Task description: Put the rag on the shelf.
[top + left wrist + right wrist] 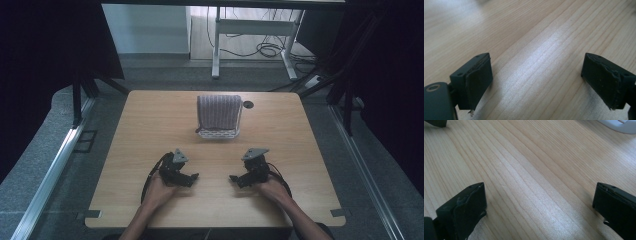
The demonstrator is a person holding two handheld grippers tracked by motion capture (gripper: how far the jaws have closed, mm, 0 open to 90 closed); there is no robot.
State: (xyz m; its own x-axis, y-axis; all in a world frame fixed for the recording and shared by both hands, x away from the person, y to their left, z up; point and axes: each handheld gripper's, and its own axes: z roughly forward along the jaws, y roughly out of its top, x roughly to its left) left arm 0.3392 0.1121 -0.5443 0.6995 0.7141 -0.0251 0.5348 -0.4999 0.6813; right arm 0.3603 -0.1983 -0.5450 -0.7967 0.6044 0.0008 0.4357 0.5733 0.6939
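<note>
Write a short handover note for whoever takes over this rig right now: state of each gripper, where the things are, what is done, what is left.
Left gripper: jaws open, nothing between them, low over the near part of the table.
Right gripper: jaws open, nothing between them, low over the table beside the left one.
Striped cloth: draped over the white basket at the far middle of the table, apart from both grippers.
Done: cannot tell; neither gripper touches the cloth or basket.
Left: probably to reach forward to the cloth and basket.

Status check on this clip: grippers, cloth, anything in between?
Left gripper and right gripper open, empty, low over the table. Folded cloth draped on a white basket, untouched. Nothing in between.
</note>
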